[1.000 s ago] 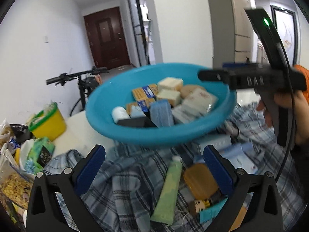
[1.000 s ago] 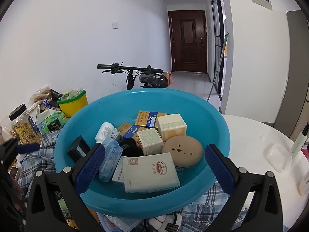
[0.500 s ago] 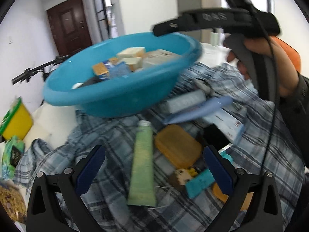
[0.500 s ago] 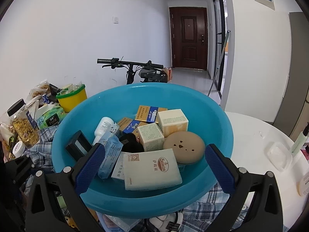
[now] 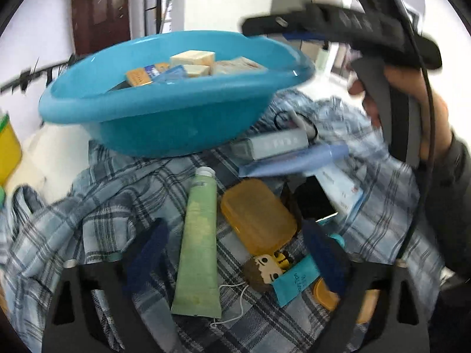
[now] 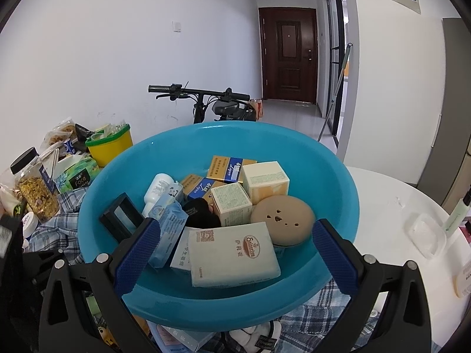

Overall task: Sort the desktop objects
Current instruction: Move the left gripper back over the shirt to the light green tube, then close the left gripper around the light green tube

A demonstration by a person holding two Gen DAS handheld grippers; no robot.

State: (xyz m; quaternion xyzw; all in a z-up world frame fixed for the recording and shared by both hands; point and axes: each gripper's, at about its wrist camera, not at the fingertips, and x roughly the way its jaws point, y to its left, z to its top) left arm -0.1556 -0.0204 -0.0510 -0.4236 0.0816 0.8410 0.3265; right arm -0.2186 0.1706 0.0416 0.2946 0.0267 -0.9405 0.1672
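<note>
Left wrist view: the left gripper (image 5: pixel 235 250) is seen closing, jaws apart, around a green tube (image 5: pixel 198 244) lying before the blue basin (image 5: pixel 176 123) (untouched yet). Right wrist view: the right gripper (image 6: pixel 235 250) is spread wide above the basin's near rim.

Left gripper (image 5: pixel 232 253) jaws closing over green tube (image 5: pixel 198 241) (untouched), plaid cloth (image 5: pixel 117 200) beneath

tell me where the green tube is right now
In the left wrist view, the green tube lies on the plaid cloth, left of the orange case, below the blue basin.
</note>
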